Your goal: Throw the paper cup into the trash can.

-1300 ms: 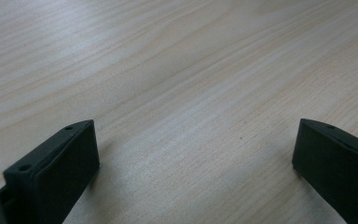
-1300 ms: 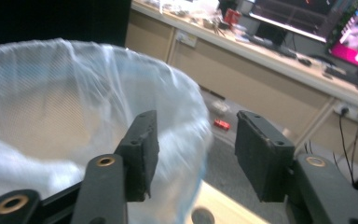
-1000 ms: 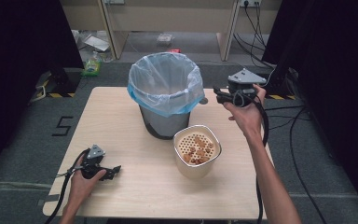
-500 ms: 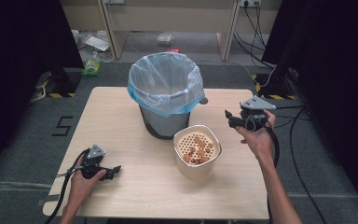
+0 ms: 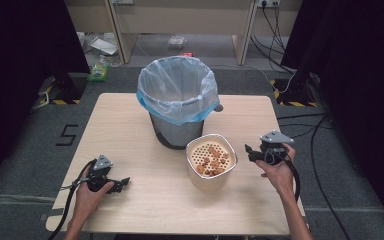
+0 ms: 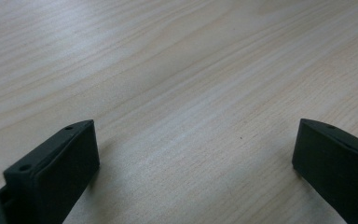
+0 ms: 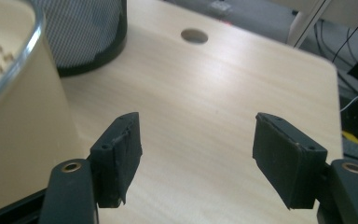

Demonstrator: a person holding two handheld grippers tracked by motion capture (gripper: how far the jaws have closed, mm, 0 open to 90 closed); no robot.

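A cream round container (image 5: 211,162) with a perforated insert and several brown bits on it stands mid-table; its wall (image 7: 23,116) rises at the left of the right gripper view. Behind it is a mesh bin (image 5: 177,100) lined with a pale blue bag; its dark base (image 7: 84,32) shows in the right gripper view. My right gripper (image 5: 248,152) hovers just right of the container, open, jaws empty (image 7: 198,154). My left gripper (image 5: 123,183) rests low at the table's front left, open over bare wood (image 6: 196,154).
The wooden table (image 5: 130,130) has a round cable hole (image 7: 194,35) near the bin at its back right. Cables trail on the floor at the right (image 5: 325,130). A "5" is marked on the floor at the left (image 5: 67,135).
My right gripper has come down and toward me, from beside the bin's rim at the back right to a spot just right of the cream container. The left gripper has stayed put.
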